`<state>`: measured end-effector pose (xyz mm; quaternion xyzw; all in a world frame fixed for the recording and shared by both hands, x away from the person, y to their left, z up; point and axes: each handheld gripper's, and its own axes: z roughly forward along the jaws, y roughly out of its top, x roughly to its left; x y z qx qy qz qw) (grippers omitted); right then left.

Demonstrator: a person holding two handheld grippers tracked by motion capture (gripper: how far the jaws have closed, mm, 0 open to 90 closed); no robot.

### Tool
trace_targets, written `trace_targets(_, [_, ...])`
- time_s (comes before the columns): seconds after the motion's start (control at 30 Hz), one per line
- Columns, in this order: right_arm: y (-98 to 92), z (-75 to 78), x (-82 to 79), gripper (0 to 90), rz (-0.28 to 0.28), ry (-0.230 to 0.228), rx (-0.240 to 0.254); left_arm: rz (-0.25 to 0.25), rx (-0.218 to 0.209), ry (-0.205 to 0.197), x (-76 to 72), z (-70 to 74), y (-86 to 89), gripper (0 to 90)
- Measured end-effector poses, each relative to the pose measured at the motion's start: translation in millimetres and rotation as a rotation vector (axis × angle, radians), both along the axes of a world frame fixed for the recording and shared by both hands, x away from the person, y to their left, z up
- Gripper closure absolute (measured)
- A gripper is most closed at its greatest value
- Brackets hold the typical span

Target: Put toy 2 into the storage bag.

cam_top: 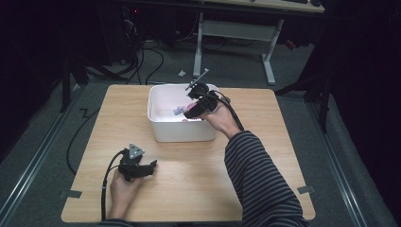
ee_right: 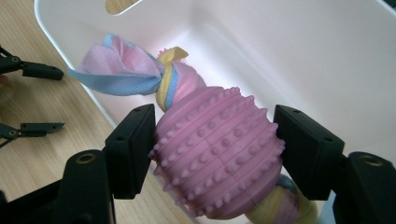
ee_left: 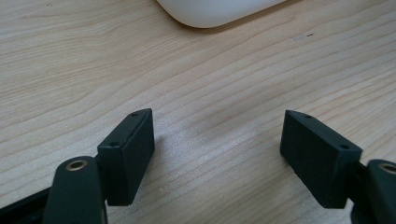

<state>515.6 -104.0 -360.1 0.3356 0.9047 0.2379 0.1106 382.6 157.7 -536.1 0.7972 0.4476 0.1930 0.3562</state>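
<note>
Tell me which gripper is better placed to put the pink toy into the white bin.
Right. The right gripper already holds the pink spiky toy over the white bin. The left gripper rests open on the table.

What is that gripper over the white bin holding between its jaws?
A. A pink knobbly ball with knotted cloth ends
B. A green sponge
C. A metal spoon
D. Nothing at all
A: in the right gripper view, the right gripper has both pads pressed on a pink knobbly ball toy with pink, blue and yellow cloth knotted at its end, inside the white bin.
</note>
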Motion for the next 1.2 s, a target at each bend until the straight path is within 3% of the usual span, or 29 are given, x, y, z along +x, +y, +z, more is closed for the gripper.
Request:
trace_targets(0.53, [-4.2,-5.3,0.6,28.9,-0.018,0.029,0.029,0.001,-0.001,0.000,0.0,0.0,0.0,26.4])
trace_targets(0.9, [-28.0,10.0,-13.7,31.1,-0.041,-0.031,0.087,0.000,-0.002,0.000,0.0,-0.1,-0.2,26.2])
trace_targets(1.2, [-65.1,19.6,-37.0,33.6,-0.082,-0.109,0.158,0.001,-0.002,0.000,-0.1,-0.1,-0.3,26.2])
